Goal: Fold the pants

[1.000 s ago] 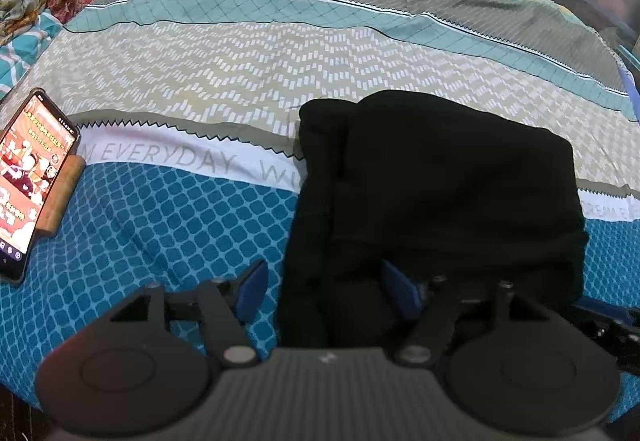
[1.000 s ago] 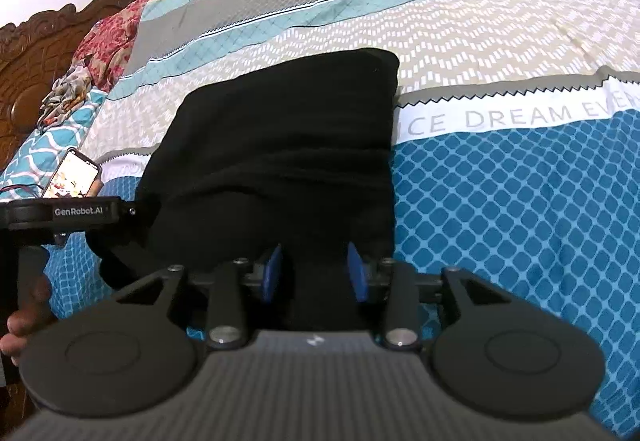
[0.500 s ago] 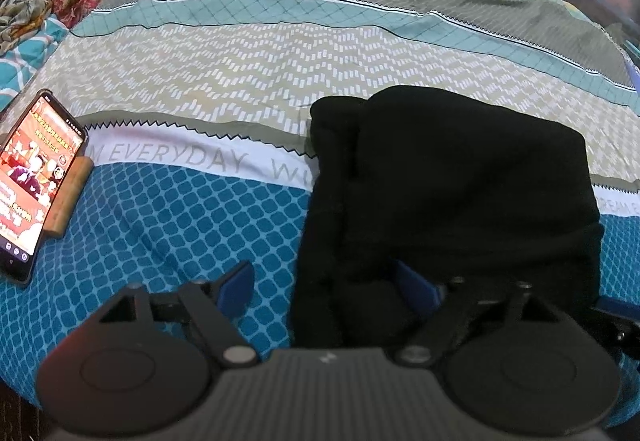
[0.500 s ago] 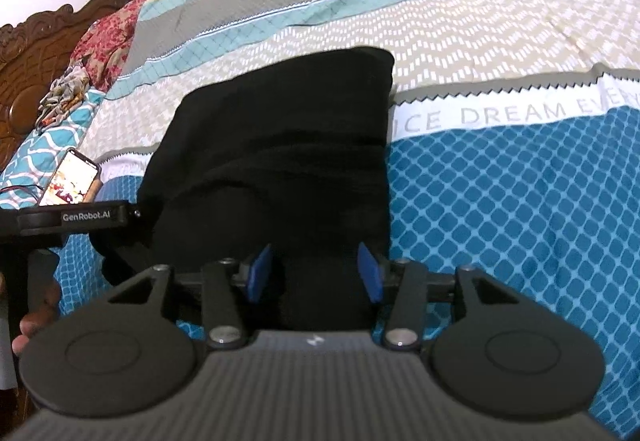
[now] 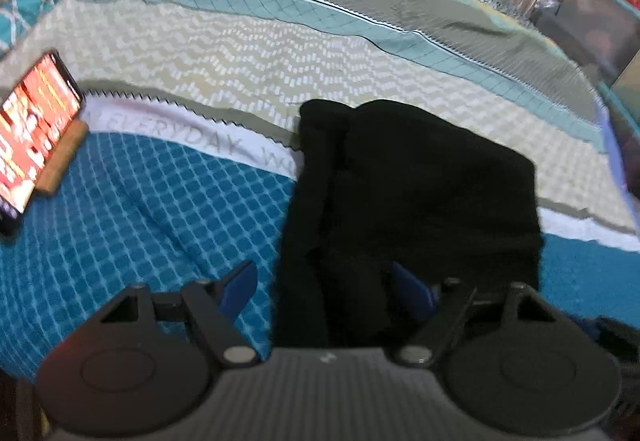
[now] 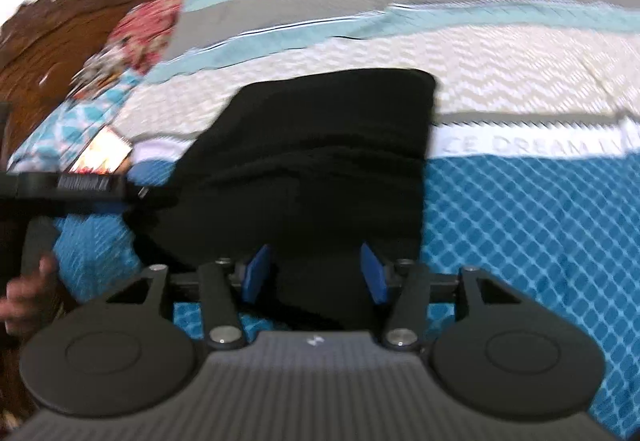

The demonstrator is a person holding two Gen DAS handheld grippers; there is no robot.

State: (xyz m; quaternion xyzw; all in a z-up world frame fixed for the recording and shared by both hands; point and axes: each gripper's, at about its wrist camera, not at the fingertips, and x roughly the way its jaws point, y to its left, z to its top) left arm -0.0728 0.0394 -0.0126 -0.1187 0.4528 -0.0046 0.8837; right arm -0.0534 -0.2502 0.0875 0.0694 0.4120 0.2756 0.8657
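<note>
The black pants (image 5: pixel 420 201) are lying folded into a compact bundle at the lower centre of both wrist views, on the patterned bedspread (image 5: pixel 168 217), so the release step after the last fold appears to be in hand. The left gripper (image 5: pixel 324 285) is being held spread, its jaws having just been closing slightly with the bundle's near edge loosely between them, while the right gripper (image 6: pixel 316 273) has just been opening, unclamped astride the near hem. Next, both grippers are probably to be drawn clear without dragging the cloth.
</note>
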